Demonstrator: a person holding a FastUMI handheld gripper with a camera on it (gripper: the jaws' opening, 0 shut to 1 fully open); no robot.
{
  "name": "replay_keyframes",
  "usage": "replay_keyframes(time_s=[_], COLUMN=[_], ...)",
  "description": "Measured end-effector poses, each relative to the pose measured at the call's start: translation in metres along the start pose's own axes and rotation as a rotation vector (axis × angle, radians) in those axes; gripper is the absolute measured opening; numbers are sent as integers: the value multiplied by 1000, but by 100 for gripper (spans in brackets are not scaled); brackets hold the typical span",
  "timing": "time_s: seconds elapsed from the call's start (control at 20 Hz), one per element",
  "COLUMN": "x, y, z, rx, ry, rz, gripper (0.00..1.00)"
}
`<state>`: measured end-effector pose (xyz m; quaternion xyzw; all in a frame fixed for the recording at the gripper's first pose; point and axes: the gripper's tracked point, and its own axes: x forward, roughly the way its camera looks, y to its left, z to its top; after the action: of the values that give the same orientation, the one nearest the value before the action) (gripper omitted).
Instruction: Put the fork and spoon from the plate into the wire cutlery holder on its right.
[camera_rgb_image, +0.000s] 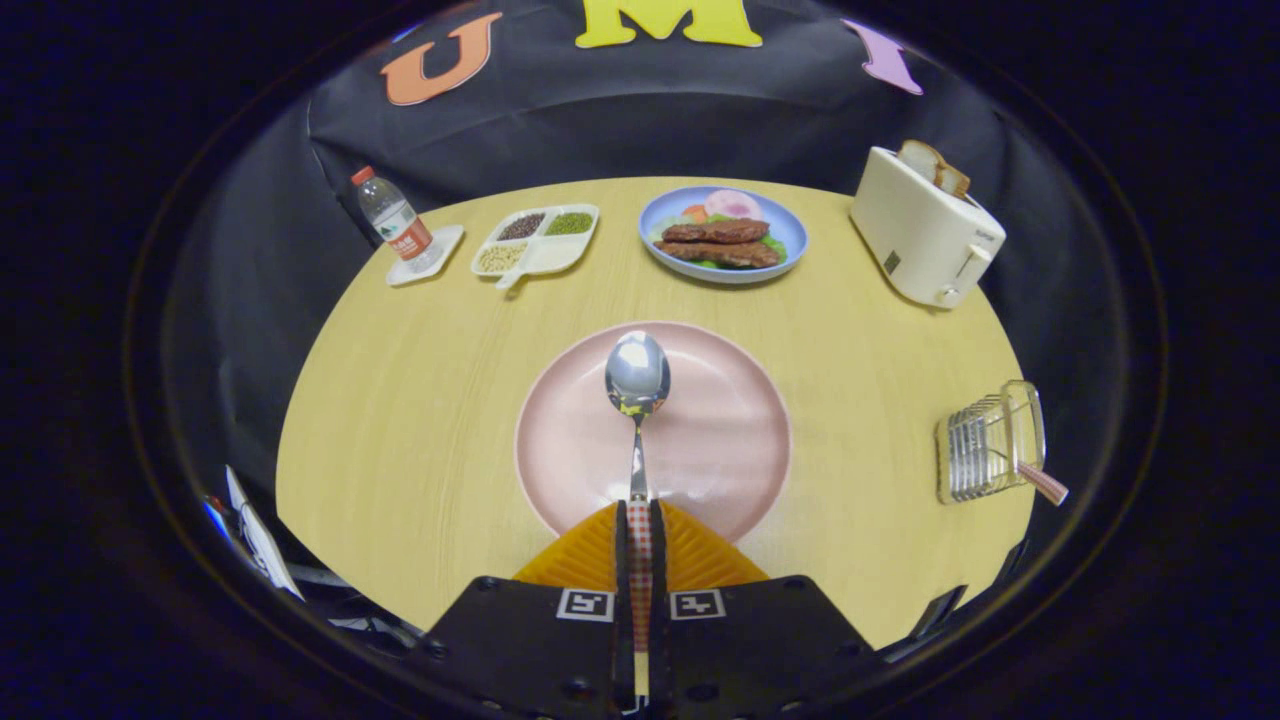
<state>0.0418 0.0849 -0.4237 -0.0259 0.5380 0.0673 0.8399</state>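
Note:
My gripper (639, 512) is shut on the checked handle of a metal spoon (637, 378). The spoon points straight ahead of the fingers, its bowl hanging over the middle of the pink plate (730, 440). The plate lies just beyond the fingers on the round wooden table (420, 400). The wire cutlery holder (985, 445) stands to the right of the plate near the table's edge. A checked handle (1042, 483), likely the fork's, sticks out of the holder toward the right.
At the back of the table stand a blue plate of food (724, 235), a white toaster (925, 235) with bread in it, a divided tray of beans (534, 240) and a water bottle (394, 222) on a small white dish.

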Motion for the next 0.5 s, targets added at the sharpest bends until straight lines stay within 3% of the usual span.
replay_keyframes(time_s=[0.5], x=[-71], y=[-138], z=[10], rx=[45], ry=[-25], rz=[-80], gripper=[6])
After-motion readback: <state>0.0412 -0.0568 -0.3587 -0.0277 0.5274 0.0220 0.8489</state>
